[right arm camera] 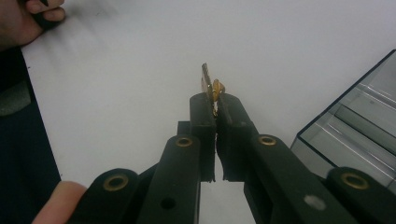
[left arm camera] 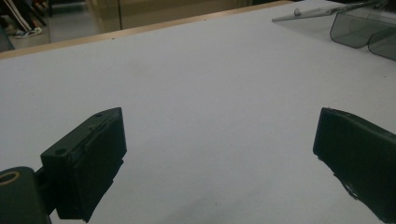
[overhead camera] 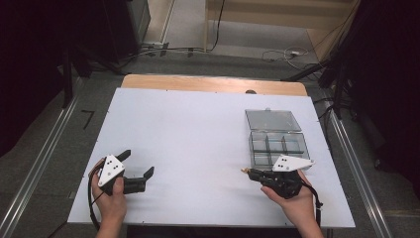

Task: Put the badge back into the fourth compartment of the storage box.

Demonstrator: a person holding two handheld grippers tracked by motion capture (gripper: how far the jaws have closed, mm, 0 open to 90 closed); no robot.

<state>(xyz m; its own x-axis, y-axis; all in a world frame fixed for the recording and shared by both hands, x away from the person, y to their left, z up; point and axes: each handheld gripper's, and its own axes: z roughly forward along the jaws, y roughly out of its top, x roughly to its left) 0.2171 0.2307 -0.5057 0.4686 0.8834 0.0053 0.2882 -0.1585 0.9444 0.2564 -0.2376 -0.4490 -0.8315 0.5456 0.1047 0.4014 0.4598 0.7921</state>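
White table (overhead camera: 198, 139) spreads wide; at two o'clock on it sits the clear compartment box (overhead camera: 277, 141), lid flung back. Left gripper (overhead camera: 136, 166) rests at eight o'clock, jaws spread wide over bare surface. Right gripper (overhead camera: 246, 171), four o'clock just beside the box, is clamped on a small brass-coloured piece (right arm camera: 212, 86).

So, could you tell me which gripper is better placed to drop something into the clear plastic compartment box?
Right. The right gripper lies beside the clear plastic compartment box, shut on a small brass part; the left gripper is open, far across the table.
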